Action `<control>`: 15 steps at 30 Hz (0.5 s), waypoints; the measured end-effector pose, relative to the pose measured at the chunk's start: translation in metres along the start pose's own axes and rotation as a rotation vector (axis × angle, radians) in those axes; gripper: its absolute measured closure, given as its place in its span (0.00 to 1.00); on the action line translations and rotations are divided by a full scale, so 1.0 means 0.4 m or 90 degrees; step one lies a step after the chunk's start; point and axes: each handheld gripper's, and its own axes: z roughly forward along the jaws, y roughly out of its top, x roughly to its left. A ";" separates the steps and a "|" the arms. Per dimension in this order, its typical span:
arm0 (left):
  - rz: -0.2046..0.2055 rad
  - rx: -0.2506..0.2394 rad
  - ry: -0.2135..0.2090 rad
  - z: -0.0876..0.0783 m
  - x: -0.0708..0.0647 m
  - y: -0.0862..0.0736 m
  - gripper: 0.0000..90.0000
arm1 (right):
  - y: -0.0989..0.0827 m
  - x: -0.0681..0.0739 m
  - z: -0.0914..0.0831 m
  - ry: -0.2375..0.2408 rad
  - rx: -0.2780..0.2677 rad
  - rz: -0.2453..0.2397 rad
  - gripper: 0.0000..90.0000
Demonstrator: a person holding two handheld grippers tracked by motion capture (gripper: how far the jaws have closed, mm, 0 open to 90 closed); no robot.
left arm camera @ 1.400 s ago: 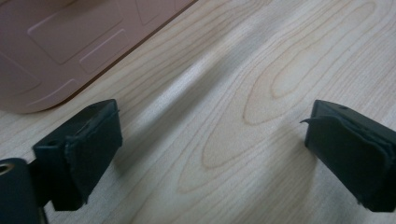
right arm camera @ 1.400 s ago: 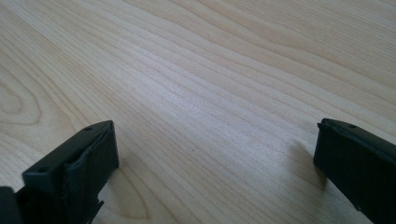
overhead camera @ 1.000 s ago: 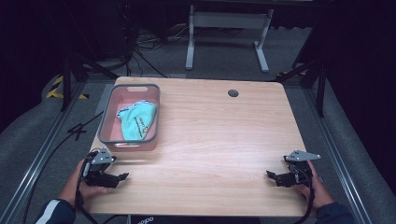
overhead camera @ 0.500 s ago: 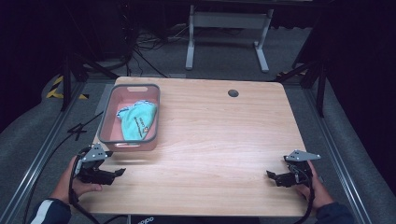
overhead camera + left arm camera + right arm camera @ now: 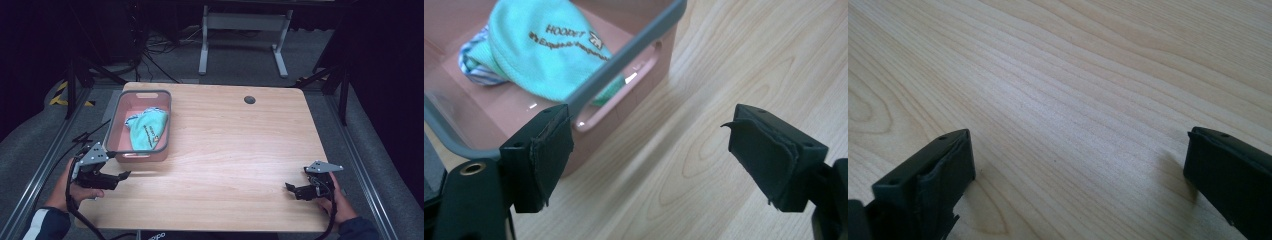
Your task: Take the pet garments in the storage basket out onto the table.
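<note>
The teal cloth [image 5: 147, 129] lies bunched in the pink bin [image 5: 116, 131], which stands at the upper left of the wooden table [image 5: 240, 150] in the high view. The cloth's printed side faces up and a striped blue-and-white edge peeks out beneath it in the left gripper view. I take the bin as the place the cloth is kept, its grey rim holding the fabric in one loose heap that would be easy to reach from above.

The left gripper [image 5: 120, 176] sits at the lower left of the high view, off the table's surface, just below the bin's near end, with its jaws pointing toward the table's middle. In the left gripper view its jaws stand wide apart with nothing between them but bare wood. The bin's near corner sits right behind the left-hand jaw and the cloth [image 5: 549, 50] fills the upper left of that frame. So the cloth is near this gripper, up and to the side of it, but not touched, with the bin wall between them.

The right gripper [image 5: 295, 189] rests at the lower right of the high view, well apart from the bin. Its jaws are also spread, with plain tabletop [image 5: 1073, 100] between them. To my eye it looks parked, leaving the reach to the left hand.
</note>
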 end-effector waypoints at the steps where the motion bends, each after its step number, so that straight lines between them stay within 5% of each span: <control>1: 0.007 0.003 0.003 -0.001 0.006 0.009 0.20 | 0.000 0.000 0.000 0.000 0.000 0.000 0.00; 15: 0.032 0.034 0.012 0.013 0.044 0.110 0.18 | 0.000 0.000 0.000 0.000 0.000 0.000 0.00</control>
